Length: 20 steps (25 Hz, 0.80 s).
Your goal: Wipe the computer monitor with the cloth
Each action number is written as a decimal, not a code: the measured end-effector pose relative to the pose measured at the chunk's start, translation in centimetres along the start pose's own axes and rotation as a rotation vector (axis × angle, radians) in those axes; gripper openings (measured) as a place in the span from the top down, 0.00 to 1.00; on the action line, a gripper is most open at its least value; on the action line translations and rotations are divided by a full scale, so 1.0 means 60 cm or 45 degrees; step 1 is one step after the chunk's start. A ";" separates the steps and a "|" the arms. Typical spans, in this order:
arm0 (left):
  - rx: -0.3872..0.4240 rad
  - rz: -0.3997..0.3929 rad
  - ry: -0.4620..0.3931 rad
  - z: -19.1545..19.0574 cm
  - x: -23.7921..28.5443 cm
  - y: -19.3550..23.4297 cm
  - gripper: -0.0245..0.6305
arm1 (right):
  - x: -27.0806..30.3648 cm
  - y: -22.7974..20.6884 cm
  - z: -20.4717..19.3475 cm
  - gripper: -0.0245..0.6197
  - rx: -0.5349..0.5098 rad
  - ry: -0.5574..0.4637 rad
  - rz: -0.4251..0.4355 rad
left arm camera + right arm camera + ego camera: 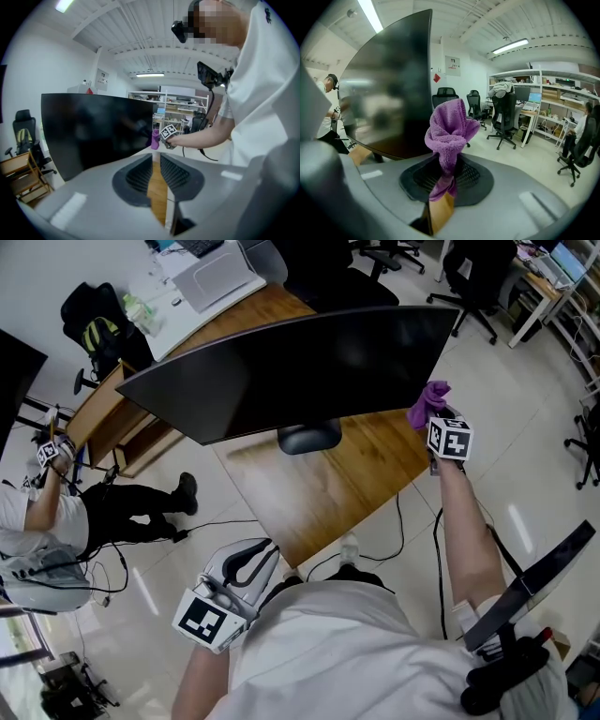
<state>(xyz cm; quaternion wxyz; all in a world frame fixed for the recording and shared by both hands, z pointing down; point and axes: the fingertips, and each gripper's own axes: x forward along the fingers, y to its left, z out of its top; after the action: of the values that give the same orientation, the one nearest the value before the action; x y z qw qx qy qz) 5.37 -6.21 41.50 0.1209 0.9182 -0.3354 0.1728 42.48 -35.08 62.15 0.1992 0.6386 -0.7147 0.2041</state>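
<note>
Gripping the cloth [428, 401] at the monitor's [281, 371] right edge, the right gripper [436, 427] rides an outstretched arm; the left gripper [246, 563], jaws together and empty, is tucked near the body.

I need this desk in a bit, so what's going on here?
A person seems to be cleaning the curved monitor on the wooden desk with two handheld grippers. The right gripper is clamped on a purple cloth, held up by the screen's right edge; I can't tell whether it touches the glass. The left gripper hangs low near the person's body, jaws almost together with nothing between them.
</note>
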 end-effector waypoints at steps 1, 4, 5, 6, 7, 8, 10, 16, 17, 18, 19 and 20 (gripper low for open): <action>-0.001 0.004 0.003 -0.001 -0.003 0.002 0.85 | 0.005 0.001 -0.008 0.87 0.006 0.016 -0.006; -0.008 0.025 0.009 -0.004 -0.008 0.004 0.85 | 0.017 0.001 -0.030 0.87 0.021 0.043 -0.008; -0.013 0.032 0.009 -0.004 -0.009 0.004 0.85 | 0.019 -0.001 -0.038 0.87 0.031 0.049 -0.010; -0.017 0.037 0.009 -0.005 -0.011 0.005 0.85 | 0.021 -0.001 -0.043 0.87 0.043 0.054 -0.013; -0.022 0.041 0.011 -0.006 -0.014 0.006 0.85 | 0.023 -0.001 -0.048 0.87 0.056 0.060 -0.016; -0.027 0.045 0.012 -0.006 -0.016 0.009 0.85 | 0.026 -0.001 -0.054 0.87 0.072 0.067 -0.020; -0.034 0.050 0.011 -0.005 -0.017 0.014 0.85 | 0.033 -0.001 -0.066 0.87 0.108 0.083 -0.028; -0.039 0.040 0.009 -0.012 -0.022 0.027 0.85 | 0.039 0.019 -0.097 0.87 0.193 0.115 -0.040; -0.038 0.036 0.011 -0.015 -0.023 0.029 0.85 | 0.040 0.024 -0.099 0.87 0.205 0.114 -0.039; -0.041 0.033 0.012 -0.017 -0.023 0.030 0.85 | 0.040 0.028 -0.100 0.87 0.219 0.112 -0.039; -0.047 0.033 0.009 -0.016 -0.024 0.030 0.85 | 0.039 0.031 -0.100 0.87 0.236 0.108 -0.041; -0.050 0.033 0.006 -0.016 -0.025 0.031 0.85 | 0.037 0.034 -0.099 0.87 0.254 0.103 -0.044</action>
<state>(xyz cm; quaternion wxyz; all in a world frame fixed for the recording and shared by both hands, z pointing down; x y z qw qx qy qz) 2.84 -6.41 41.98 0.1375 0.9108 -0.3502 0.1700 40.36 -33.46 68.26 0.1669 0.6588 -0.6710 0.2965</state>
